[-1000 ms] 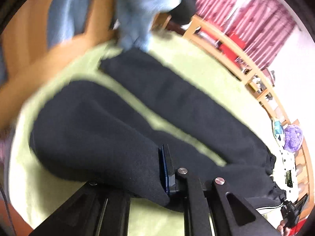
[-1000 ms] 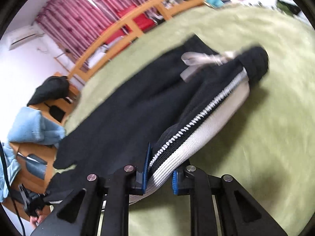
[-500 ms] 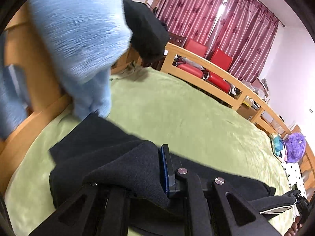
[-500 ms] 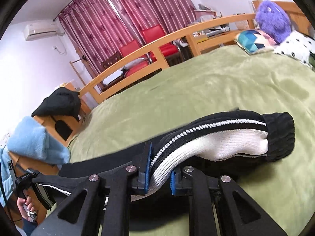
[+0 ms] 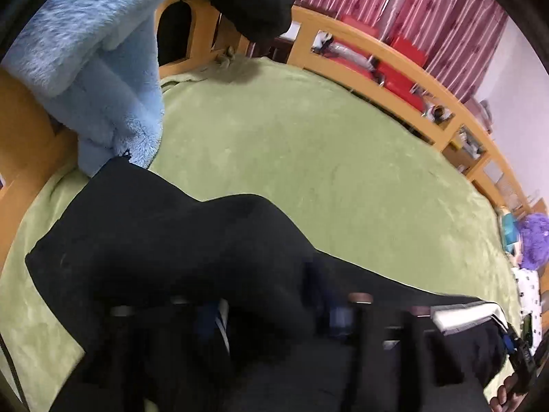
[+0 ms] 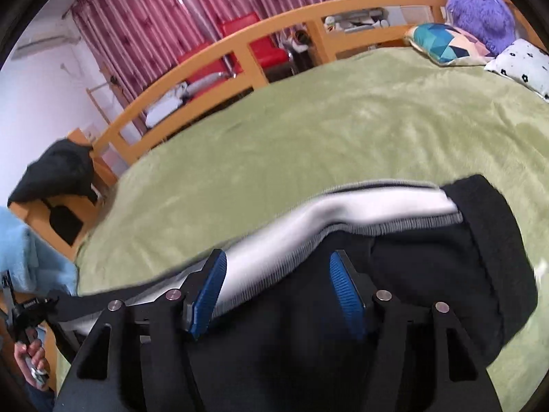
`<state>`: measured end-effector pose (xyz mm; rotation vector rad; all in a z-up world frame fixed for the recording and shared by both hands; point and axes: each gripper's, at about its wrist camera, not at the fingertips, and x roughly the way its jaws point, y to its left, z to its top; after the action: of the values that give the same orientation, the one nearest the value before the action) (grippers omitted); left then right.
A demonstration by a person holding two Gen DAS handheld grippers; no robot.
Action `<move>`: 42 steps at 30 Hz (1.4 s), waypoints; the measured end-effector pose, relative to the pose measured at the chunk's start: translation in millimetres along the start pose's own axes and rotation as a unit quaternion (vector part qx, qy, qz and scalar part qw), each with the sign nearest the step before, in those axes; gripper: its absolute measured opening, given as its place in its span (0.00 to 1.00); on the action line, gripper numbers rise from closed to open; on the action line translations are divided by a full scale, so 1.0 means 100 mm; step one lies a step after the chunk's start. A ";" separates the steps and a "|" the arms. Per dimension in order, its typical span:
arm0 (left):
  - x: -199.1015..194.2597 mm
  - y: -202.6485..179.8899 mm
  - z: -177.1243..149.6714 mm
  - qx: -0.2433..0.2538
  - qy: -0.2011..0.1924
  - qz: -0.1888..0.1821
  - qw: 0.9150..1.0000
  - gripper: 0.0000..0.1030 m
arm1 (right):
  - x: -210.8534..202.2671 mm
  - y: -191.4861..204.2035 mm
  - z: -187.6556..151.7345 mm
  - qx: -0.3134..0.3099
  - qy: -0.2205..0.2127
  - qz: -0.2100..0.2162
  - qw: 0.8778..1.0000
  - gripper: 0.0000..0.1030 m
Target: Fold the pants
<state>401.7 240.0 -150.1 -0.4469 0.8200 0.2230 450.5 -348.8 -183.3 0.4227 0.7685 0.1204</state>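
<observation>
Green blanket (image 6: pixel 343 130); right fingers (image 6: pixel 209 288) spread wide over pants (image 6: pixel 446 274); left fingers too blurred to tell.

Pants (image 6: pixel 429 274): matt black fleecy cloth, white ribbed knit stripe. Bed cover (image 6: pixel 343 130): green plush. Bed rail (image 6: pixel 274 31): smooth wood. Right hand-held gripper (image 6: pixel 278 288): ridged blue pads, matt black plastic.

Room was evenly lit, soft daylight glowing through the red curtains (image 6: pixel 164 17), no harsh glare. Heavy fisheye bending with black corners in both views. Left hand-held gripper (image 5: pixel 271 312) was smeared by motion blur; the right view's white stripe (image 6: pixel 308 226) blurred too.
</observation>
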 end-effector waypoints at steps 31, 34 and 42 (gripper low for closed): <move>-0.33 0.53 0.54 -0.040 -0.070 0.081 0.993 0.62 | -0.89 -0.01 -1.32 -0.009 0.014 -0.040 0.999 0.67; -0.55 0.51 0.48 -0.017 -0.115 0.098 0.988 0.77 | -0.87 0.01 -1.35 -0.008 0.019 -0.038 0.999 0.67; -0.45 0.51 -0.05 0.032 -0.038 0.047 0.998 0.78 | -0.80 0.09 -1.46 -0.012 0.029 -0.028 0.999 0.67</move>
<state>350.1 281.9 -135.0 -0.3374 0.7721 0.2984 291.8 -313.2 -221.2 0.3751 0.8343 0.0895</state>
